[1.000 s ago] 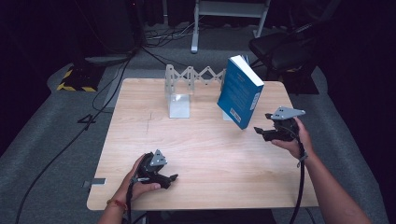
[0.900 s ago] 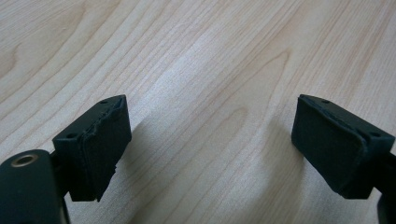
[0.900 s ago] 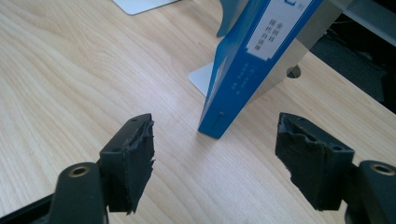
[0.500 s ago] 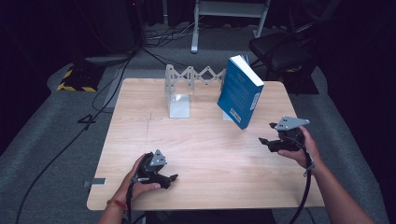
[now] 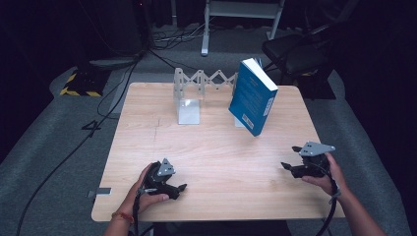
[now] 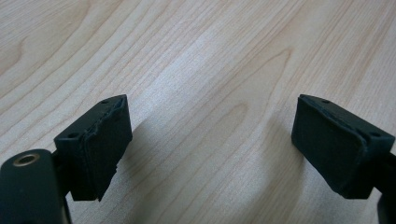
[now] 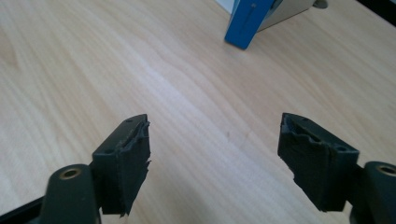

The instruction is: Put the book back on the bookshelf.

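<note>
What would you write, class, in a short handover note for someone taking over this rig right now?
Left hand-held gripper: open, holding nothing, low over the table's near left edge.
Right hand-held gripper: open, holding nothing, near the right edge, apart from the blue book.
Book: stands tilted, leaning at the right end of the folding metal bookend rack.
Done: book placed in the rack, it seems.
Left: perhaps straighten the book upright; otherwise nothing evident.

The thick rectangular hardcover book (image 5: 252, 97) is deep blue with a white label patch. The folding metal book rack (image 5: 193, 93) is pale silver-grey. The wooden bench (image 5: 216, 147) shows light beige grain streaks. Both claws (image 5: 179, 188) (image 5: 286, 166) are matte black.
</note>
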Action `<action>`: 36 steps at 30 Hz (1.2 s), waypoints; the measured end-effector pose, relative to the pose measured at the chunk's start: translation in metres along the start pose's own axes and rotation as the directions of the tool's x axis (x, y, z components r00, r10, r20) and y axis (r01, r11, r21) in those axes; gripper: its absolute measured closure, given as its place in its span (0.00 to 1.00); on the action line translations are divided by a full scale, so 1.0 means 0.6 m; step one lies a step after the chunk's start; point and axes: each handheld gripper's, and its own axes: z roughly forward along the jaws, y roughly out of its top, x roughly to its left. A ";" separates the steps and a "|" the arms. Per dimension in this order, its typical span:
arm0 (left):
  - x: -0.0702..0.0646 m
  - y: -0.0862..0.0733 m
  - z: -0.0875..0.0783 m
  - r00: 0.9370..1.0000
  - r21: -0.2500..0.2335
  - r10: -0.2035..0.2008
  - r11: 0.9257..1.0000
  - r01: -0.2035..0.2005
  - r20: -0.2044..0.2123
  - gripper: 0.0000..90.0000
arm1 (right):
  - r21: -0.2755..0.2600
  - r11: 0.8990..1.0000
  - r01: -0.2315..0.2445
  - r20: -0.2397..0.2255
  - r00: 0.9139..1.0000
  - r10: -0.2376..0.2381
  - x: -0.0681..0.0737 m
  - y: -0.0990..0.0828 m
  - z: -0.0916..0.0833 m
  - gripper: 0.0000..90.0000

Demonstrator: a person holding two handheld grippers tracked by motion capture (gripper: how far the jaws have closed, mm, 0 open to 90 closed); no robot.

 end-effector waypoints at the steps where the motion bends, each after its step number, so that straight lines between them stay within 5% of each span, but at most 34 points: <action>1: 0.000 0.000 0.000 1.000 0.000 0.003 1.000 -0.003 -0.002 0.14 | -0.008 1.000 -0.002 -0.013 1.000 0.002 0.000 -0.009 -0.002 0.30; 14: -0.002 -0.001 -0.001 1.000 -0.002 -0.009 1.000 0.009 -0.008 0.14 | 0.009 0.994 -0.112 -0.032 0.993 0.112 -0.012 -0.117 -0.024 0.29; 21: -0.002 -0.001 -0.001 1.000 -0.002 -0.010 1.000 0.010 -0.007 0.14 | 0.011 0.976 -0.217 -0.068 0.974 0.217 -0.023 -0.162 -0.029 0.25; 36: -0.003 -0.002 -0.001 1.000 -0.001 -0.016 1.000 0.016 -0.006 0.14 | -0.006 0.968 -0.251 -0.053 0.967 0.250 -0.021 -0.170 -0.033 0.25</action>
